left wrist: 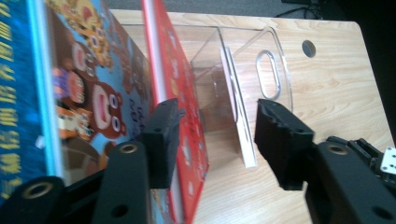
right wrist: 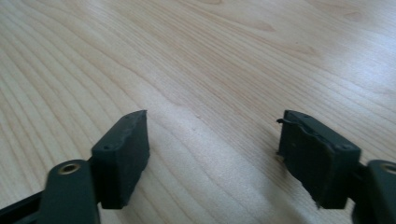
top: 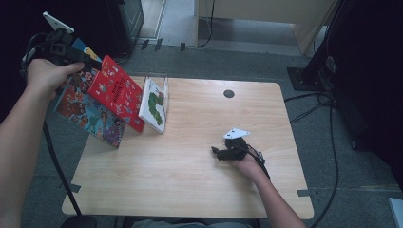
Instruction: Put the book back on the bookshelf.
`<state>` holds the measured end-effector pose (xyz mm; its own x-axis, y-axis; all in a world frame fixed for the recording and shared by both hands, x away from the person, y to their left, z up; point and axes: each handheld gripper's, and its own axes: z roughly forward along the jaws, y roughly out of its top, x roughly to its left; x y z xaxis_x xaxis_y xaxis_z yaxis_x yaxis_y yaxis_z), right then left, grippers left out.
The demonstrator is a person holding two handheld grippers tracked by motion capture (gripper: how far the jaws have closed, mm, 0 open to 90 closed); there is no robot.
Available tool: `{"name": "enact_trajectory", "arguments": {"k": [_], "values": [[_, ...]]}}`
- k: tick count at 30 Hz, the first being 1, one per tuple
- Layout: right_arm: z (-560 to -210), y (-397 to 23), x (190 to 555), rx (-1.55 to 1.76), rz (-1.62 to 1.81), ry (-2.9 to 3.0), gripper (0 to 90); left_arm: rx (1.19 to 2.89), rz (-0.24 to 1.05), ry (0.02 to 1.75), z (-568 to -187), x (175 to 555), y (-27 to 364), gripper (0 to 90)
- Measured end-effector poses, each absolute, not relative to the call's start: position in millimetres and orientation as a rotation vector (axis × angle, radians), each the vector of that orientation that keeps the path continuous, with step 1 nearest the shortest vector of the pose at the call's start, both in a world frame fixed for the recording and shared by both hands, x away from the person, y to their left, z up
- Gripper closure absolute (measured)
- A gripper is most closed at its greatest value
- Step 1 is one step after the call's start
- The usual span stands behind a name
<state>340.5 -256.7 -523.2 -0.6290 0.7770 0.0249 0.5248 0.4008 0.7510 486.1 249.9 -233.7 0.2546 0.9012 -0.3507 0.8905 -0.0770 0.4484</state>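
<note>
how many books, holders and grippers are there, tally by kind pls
books: 3 (blue cartoon book, red book, white caterpillar book)
clear acrylic holder: 1
hand-held grippers: 2 (left, right)
total: 6

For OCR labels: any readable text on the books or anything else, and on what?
None legible.
Red book: white cover lettering, blurred.
Blue book: yellow characters along its edge, too blurred to read.
White book: caterpillar picture, no text discernible.
Table: no markings.

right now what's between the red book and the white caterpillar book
Nothing: in the left gripper view, only the clear plastic holder separates the red book from the white caterpillar book.
</note>
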Motion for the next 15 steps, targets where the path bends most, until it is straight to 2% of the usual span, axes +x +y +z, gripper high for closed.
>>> {"name": "enact_trajectory", "arguments": {"k": [3,8,15], "values": [[-523,-256,340,1.112,1.065,2.358,17.6,1.952,0.004,1.592,-233,480,244,48.1],[-523,-255,340,1.114,1.067,2.360,17.5,1.958,-0.008,1.547,-233,470,235,46.6],[-523,-255,339,1.115,1.067,2.364,17.1,1.944,-0.089,1.484,-243,454,222,45.4]]}}
